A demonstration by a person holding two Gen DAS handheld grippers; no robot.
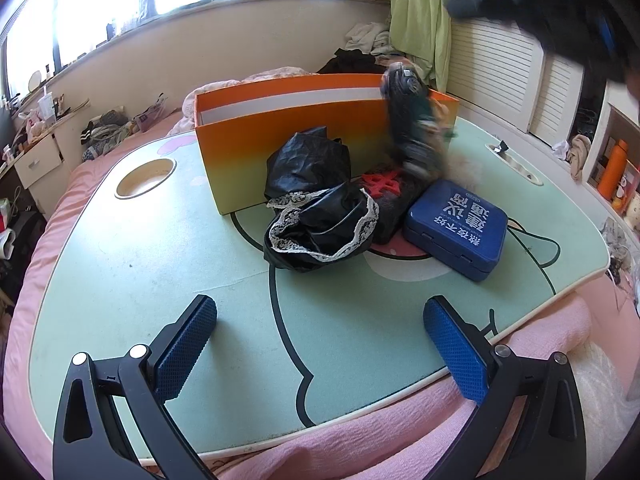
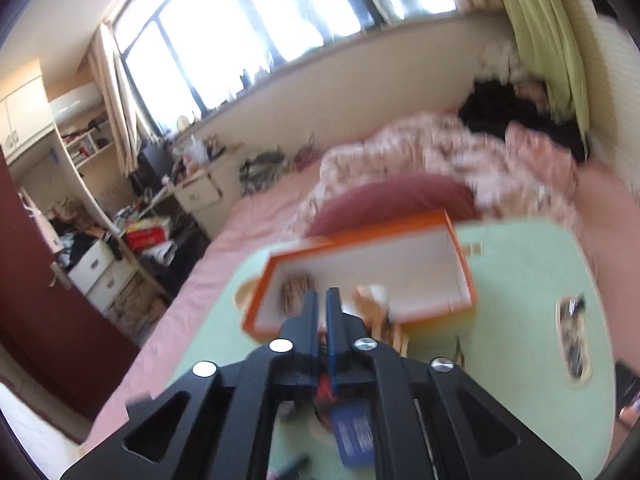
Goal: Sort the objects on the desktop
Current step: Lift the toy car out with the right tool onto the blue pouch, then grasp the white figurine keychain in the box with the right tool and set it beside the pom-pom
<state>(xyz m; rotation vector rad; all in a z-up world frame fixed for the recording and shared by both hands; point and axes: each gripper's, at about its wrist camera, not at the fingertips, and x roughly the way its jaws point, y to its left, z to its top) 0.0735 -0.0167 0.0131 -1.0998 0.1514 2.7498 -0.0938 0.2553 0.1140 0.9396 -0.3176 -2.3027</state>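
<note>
My left gripper [image 1: 320, 344] is open and empty, low over the near edge of the green lap table [image 1: 120, 272]. Ahead lie a black lace-trimmed bag [image 1: 320, 228], a dark pouch with a red character [image 1: 384, 190] and a blue tin [image 1: 456, 226]. An open orange box [image 1: 240, 160] stands behind them. A blurred dark toy [image 1: 412, 120] hangs above the box's right end, held from above. In the right wrist view my right gripper [image 2: 322, 300] is shut, with the toy's thin edge [image 2: 320, 344] seemingly between its jaws, over the orange box [image 2: 464, 264], which holds a round brown item [image 2: 296, 290].
The table sits on a pink bed [image 1: 360, 448]. It has a round cup hole [image 1: 146, 178] at left and a slot [image 1: 516, 164] at right. A pillow and rumpled quilt [image 2: 440, 168] lie behind the box. Drawers and clutter [image 2: 120, 264] stand at left.
</note>
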